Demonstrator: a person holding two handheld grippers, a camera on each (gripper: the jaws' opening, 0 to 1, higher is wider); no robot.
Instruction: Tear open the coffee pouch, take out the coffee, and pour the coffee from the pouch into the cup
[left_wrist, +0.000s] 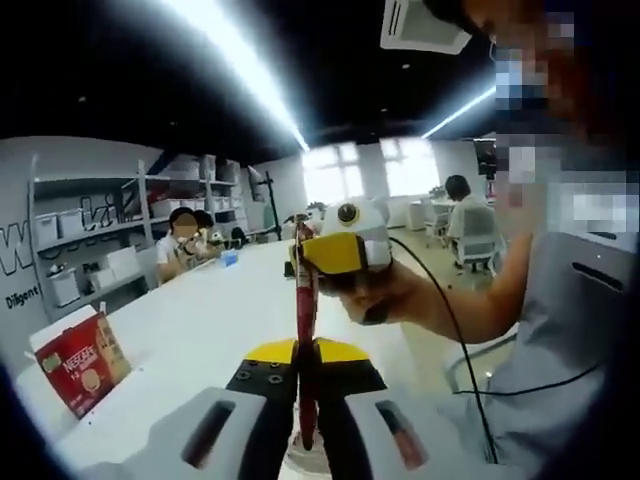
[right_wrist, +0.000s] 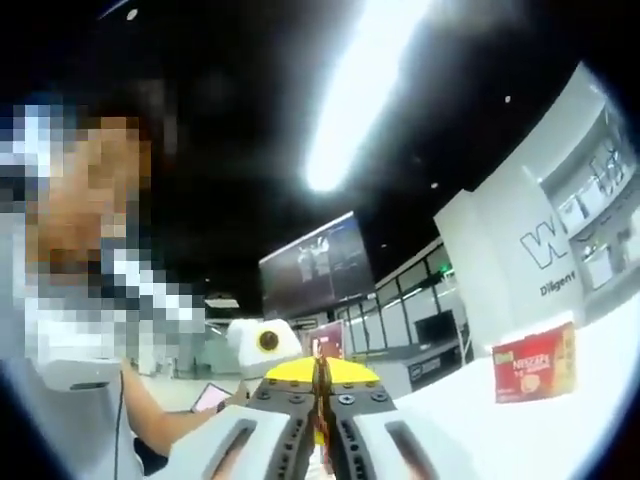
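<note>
Stick pouch pinned at both ends, ready to tear

We clamp the coffee pouch (left_wrist: 304, 330) between both tongs, above the white bench (left_wrist: 200, 320). Left tongs (left_wrist: 300, 365) closed on its lower end, right tongs (left_wrist: 325, 258) closed on the top, likely so the ends can be pulled apart. Long axis runs upright between them. Red coffee box (left_wrist: 85, 365) sits well apart.

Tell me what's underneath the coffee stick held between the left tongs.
Below the coffee stick, a whitish round rim peeks between the left tongs, perhaps the cup. The tongs cover most of it, so its contents can't be seen.
</note>
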